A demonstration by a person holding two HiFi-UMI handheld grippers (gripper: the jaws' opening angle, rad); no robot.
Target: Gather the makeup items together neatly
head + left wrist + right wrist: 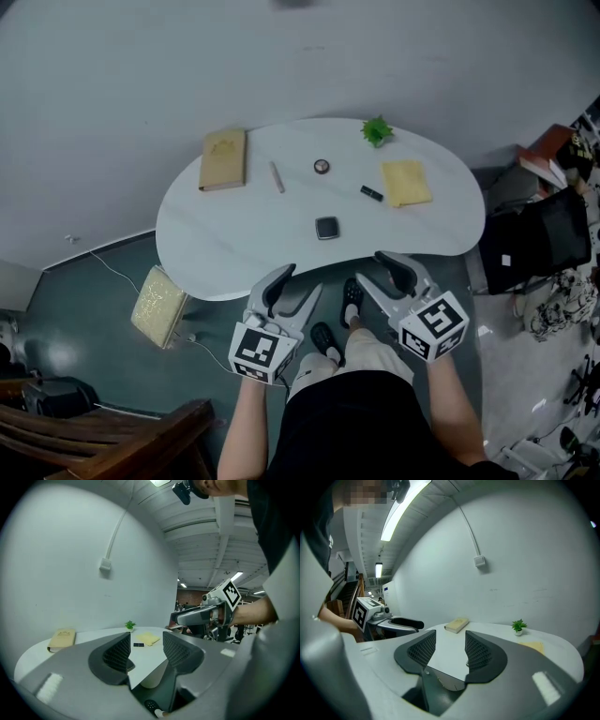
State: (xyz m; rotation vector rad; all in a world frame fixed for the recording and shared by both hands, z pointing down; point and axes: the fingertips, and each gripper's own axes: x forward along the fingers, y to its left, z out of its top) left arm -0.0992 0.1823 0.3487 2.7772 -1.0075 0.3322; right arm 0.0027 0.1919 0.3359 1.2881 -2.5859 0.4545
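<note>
Head view: closed compact [326, 228], small round jar [322, 166], potted plant [376, 130]

Prob. office/lab: ceiling strip light [401, 510], plain white table [244, 234].

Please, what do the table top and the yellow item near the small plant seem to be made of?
Table top: white laminate or stone, as it looks; smooth, with a slight sheen and faint grey mottling. Yellow item: probably soft cloth or paper; flat, matte, with slightly uneven edges.
</note>
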